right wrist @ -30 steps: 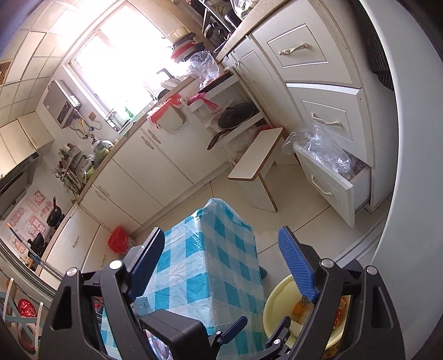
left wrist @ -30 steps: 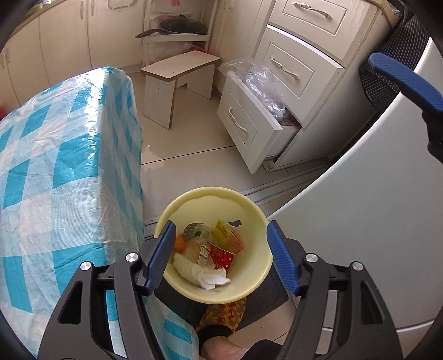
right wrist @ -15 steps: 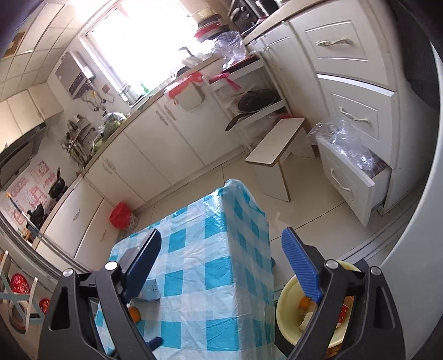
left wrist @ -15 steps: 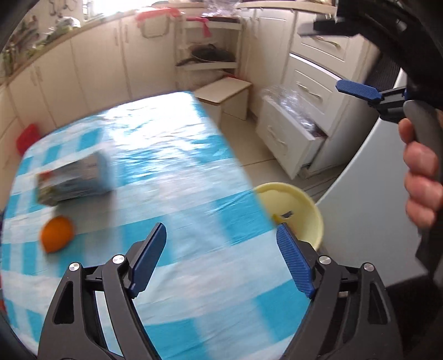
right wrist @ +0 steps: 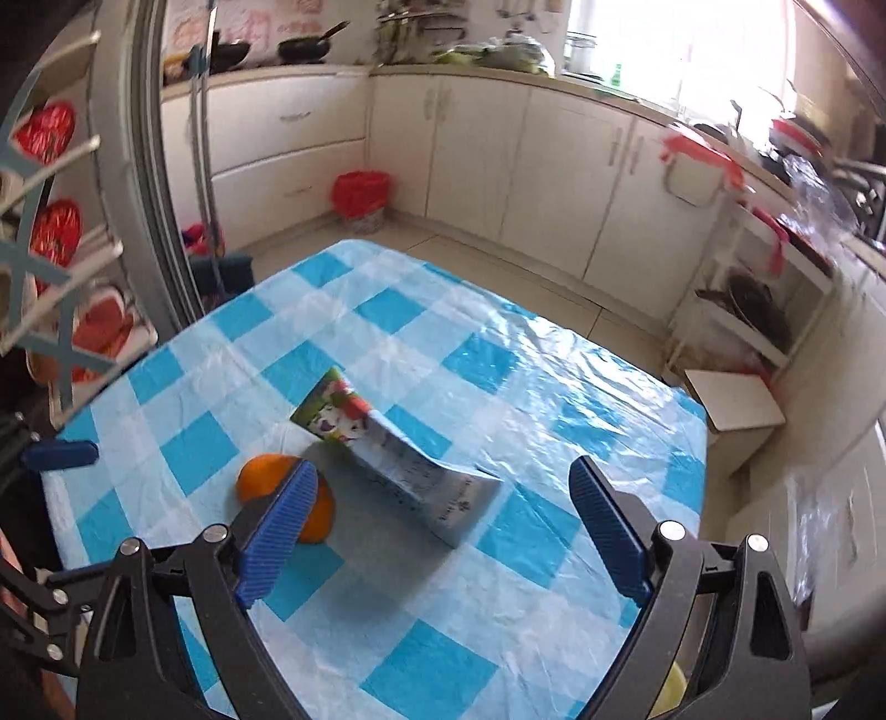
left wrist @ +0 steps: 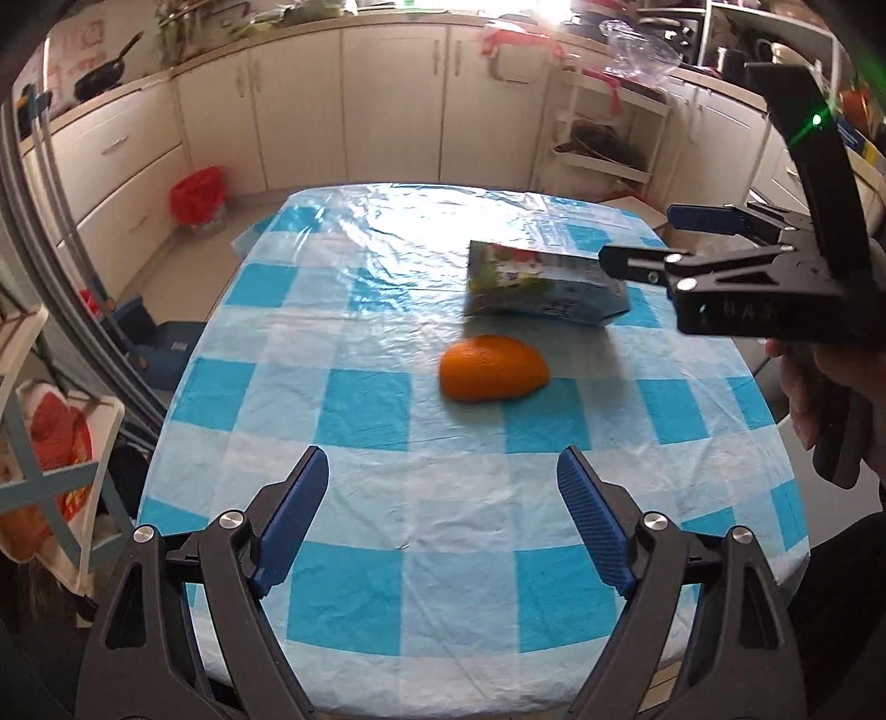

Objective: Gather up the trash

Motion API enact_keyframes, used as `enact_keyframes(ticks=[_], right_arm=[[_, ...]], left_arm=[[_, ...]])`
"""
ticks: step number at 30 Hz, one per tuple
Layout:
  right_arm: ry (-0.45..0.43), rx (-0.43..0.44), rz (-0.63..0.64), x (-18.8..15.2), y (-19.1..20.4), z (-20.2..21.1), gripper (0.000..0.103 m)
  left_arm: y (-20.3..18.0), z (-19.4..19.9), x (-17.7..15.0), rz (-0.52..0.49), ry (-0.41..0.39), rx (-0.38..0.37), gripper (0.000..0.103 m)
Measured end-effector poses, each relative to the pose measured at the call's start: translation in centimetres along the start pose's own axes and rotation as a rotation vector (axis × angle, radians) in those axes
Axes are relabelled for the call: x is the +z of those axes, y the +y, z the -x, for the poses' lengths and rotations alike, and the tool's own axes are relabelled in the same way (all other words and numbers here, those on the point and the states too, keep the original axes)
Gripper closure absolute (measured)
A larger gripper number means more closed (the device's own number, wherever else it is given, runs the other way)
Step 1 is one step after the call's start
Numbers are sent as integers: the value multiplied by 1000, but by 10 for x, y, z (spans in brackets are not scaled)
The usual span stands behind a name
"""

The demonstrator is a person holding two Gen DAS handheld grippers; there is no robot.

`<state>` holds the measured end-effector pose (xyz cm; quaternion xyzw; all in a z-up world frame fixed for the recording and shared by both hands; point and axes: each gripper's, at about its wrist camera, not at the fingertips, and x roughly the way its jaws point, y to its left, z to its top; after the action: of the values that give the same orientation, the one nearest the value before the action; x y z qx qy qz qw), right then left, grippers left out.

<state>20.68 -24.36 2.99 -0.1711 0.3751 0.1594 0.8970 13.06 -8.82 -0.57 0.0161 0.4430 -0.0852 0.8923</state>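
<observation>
Carton and orange peel lie on checked tablecloth.

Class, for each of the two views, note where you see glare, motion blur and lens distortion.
Left wrist view: window glare washes the tablecloth; the carton is smeared; cabinet lines bow. Right wrist view: the window is blown out, the right edge streaks with blur, and the carton and orange peel stay fairly sharp.

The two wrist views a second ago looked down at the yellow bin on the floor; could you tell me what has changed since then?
Both cameras have swung from the bin up to the checked table. The left gripper and right gripper have just been opening, nothing between their jaws. The carton and orange peel lie untouched.
</observation>
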Motion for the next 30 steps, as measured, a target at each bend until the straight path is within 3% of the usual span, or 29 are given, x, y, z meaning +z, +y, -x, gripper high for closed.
enact_keyframes(ticks=[4, 8, 12, 17, 19, 30], right_arm=[[57, -47, 141, 0, 33, -35, 14], [96, -28, 154, 2, 42, -53, 15], [145, 17, 104, 2, 40, -67, 38], [139, 23, 31, 5, 30, -64, 56], [147, 38, -32, 4, 18, -62, 74], [174, 166, -360, -32, -61, -26, 75]], left_arm=[[20, -8, -8, 74, 19, -29, 22], [22, -13, -9, 80, 25, -51, 22], [21, -20, -10, 83, 45, -68, 22], [21, -26, -9, 85, 55, -65, 22], [22, -30, -8, 91, 61, -63, 22], [20, -47, 7, 20, 72, -30, 21]])
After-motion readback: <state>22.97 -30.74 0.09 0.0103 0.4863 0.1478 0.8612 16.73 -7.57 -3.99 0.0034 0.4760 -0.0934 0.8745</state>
